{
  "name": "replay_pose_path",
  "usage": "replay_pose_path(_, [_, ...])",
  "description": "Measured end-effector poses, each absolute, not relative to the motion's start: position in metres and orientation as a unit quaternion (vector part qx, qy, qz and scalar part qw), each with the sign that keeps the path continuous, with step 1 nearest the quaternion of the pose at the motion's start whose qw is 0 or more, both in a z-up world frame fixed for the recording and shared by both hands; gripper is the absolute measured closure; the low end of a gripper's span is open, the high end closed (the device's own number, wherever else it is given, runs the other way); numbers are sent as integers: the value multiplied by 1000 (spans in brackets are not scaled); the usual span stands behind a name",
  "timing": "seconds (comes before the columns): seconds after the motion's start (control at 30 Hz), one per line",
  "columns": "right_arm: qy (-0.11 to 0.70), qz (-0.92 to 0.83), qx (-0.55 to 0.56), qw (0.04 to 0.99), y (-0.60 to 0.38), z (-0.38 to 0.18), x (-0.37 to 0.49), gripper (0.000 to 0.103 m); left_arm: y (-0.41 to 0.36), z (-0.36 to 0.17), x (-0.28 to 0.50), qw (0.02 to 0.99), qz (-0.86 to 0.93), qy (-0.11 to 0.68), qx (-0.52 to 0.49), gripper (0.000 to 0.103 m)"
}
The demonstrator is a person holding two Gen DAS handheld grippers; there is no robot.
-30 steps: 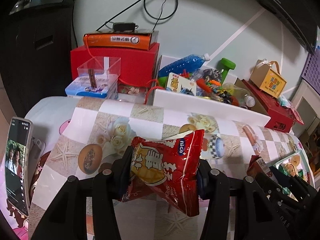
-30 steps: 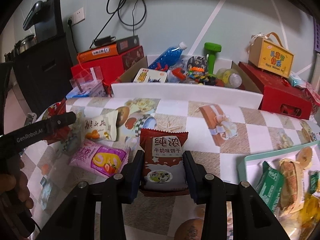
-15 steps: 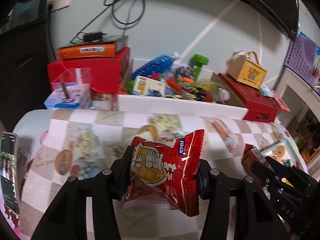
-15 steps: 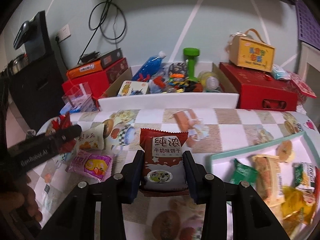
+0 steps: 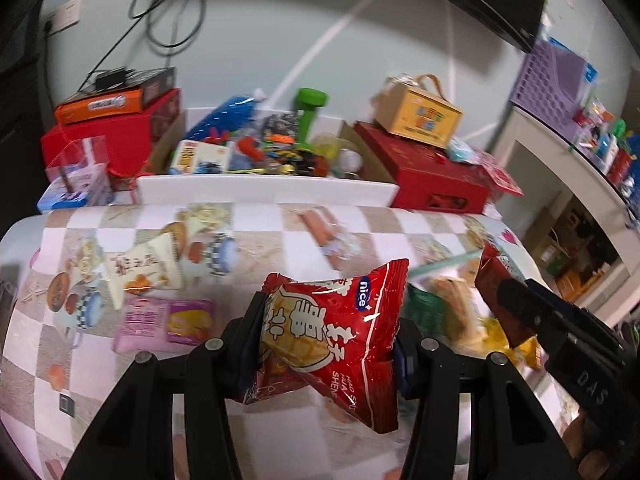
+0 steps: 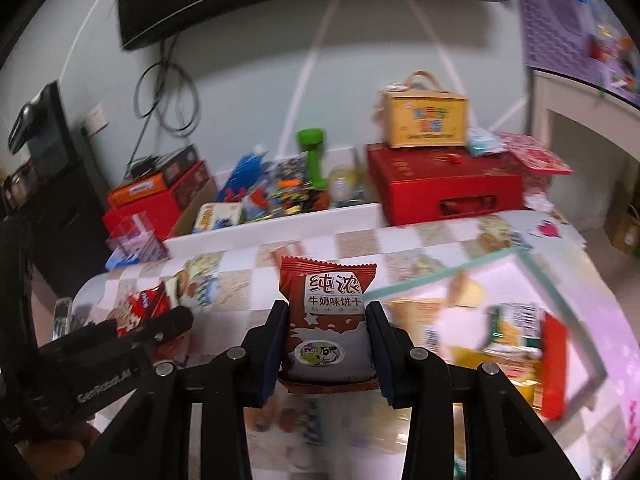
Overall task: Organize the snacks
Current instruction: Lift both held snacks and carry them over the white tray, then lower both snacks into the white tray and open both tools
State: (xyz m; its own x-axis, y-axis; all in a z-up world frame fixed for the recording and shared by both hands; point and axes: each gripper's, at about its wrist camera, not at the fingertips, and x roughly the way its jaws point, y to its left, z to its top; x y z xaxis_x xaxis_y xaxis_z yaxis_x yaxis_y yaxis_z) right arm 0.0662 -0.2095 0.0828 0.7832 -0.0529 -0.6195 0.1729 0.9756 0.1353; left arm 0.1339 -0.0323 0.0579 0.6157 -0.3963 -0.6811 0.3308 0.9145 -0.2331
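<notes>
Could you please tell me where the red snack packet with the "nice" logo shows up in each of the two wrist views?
Left wrist: red snack packet at lower centre, clamped in the left tool.
Right wrist: its red edge at left, above that tool.
Shared landmark: green dumbbell.

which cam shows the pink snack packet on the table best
The left wrist view: the pink snack packet lies flat on the tablecloth, fully visible left of the left gripper. In the right wrist view I cannot make it out.
</notes>
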Motion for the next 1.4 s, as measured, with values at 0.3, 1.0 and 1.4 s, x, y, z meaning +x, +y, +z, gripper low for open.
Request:
replay_pose_path(0.3, [308,-153,148,927,-298,88,28,61,-97,70,116,886,-250,390,1,49])
replay_pose_path(1.0, [329,-156,200,909,-356,33,53,61,-203,16,146,850,-302,427,63,49])
replay_pose_path(1.4, [343,-152,200,905,-357,21,62,61,-213,0,157,849,-299,431,66,49])
